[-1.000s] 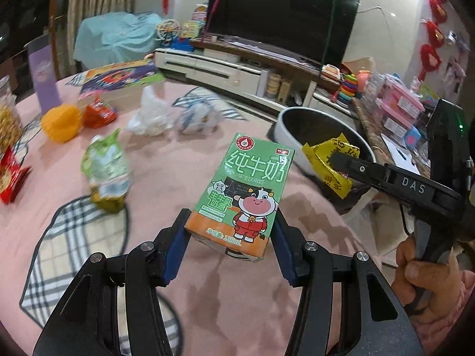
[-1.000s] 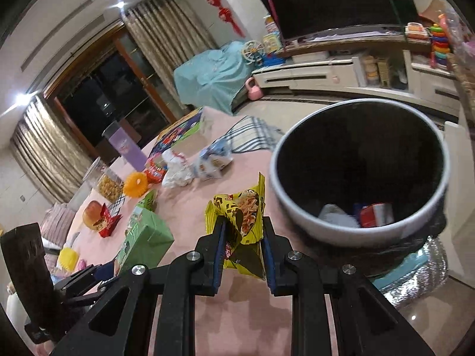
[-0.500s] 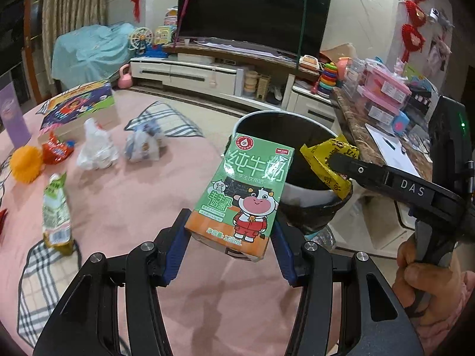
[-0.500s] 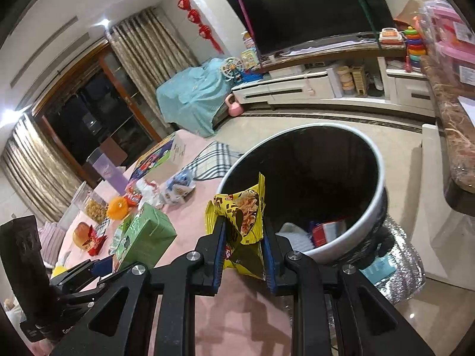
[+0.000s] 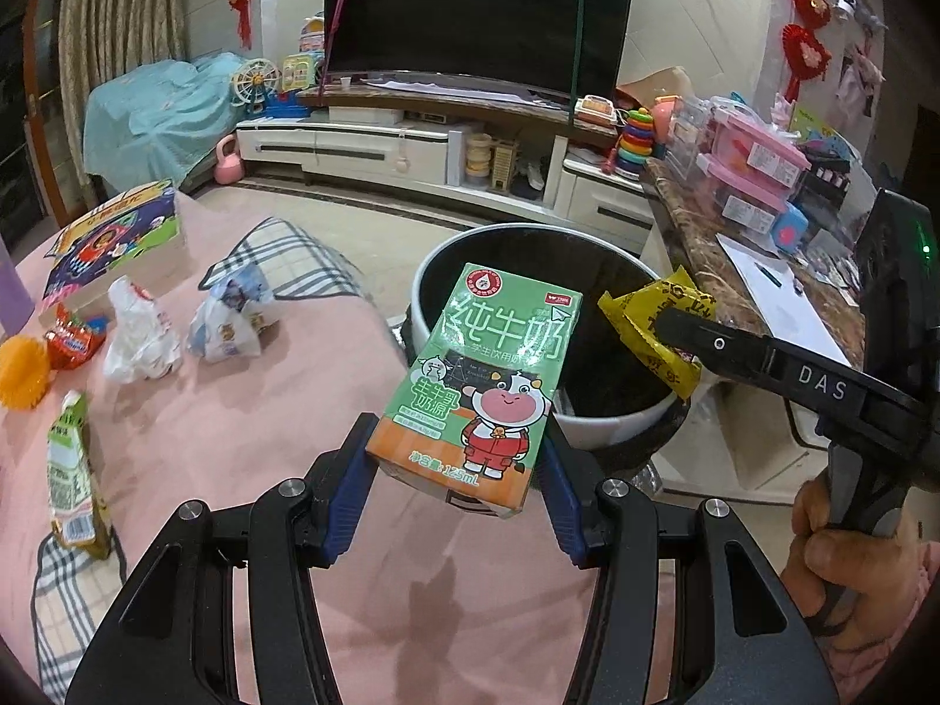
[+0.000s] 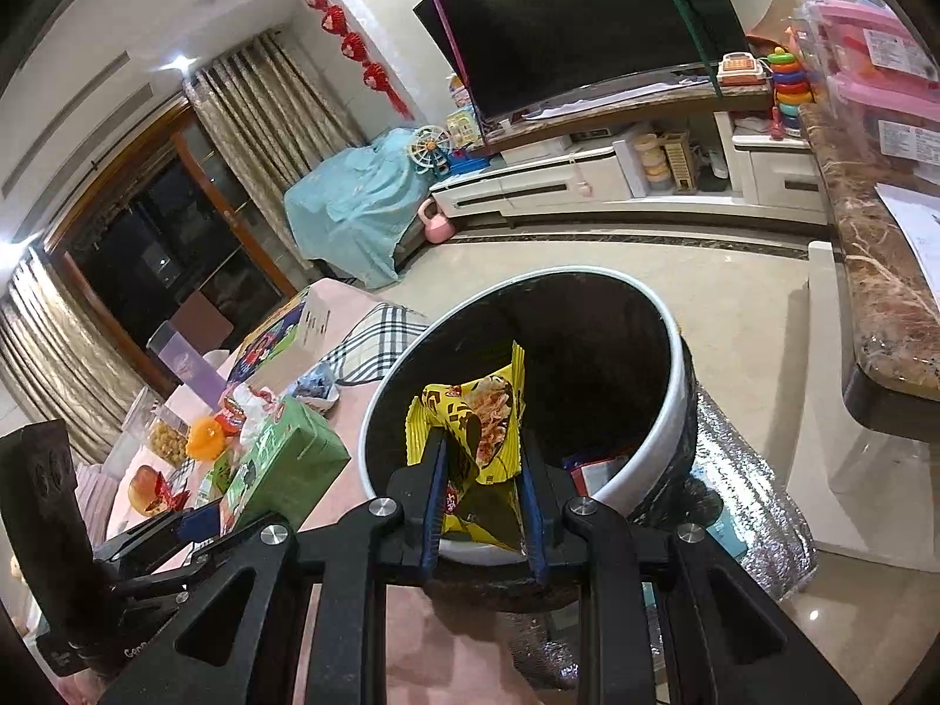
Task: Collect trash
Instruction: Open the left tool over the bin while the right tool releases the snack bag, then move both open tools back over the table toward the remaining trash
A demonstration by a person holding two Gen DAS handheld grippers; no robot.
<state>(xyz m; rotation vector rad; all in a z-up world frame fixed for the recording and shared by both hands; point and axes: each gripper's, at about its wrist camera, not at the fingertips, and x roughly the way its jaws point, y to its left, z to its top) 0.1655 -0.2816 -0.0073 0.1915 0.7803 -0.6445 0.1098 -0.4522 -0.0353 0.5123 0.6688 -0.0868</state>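
My left gripper (image 5: 458, 470) is shut on a green and orange milk carton (image 5: 482, 376) with a cartoon cow, held at the near rim of the round trash bin (image 5: 617, 417). My right gripper (image 6: 480, 473) is shut on a crumpled yellow snack wrapper (image 6: 470, 417), held over the bin's rim (image 6: 670, 411). In the left wrist view the right gripper (image 5: 670, 317) reaches in from the right with the wrapper (image 5: 640, 317) above the bin's mouth. In the right wrist view the carton (image 6: 282, 464) shows to the left. The bin holds some trash (image 6: 599, 473).
On the pink tablecloth (image 5: 247, 411) lie a green pouch (image 5: 70, 470), two crumpled white bags (image 5: 141, 335), a red wrapper (image 5: 73, 341), an orange ball (image 5: 20, 370) and a colourful box (image 5: 111, 235). A marble counter (image 6: 881, 294) stands right of the bin.
Both grippers have carried their loads to the right, from over the table to the bin. The bin now lies directly behind the carton and under the wrapper.
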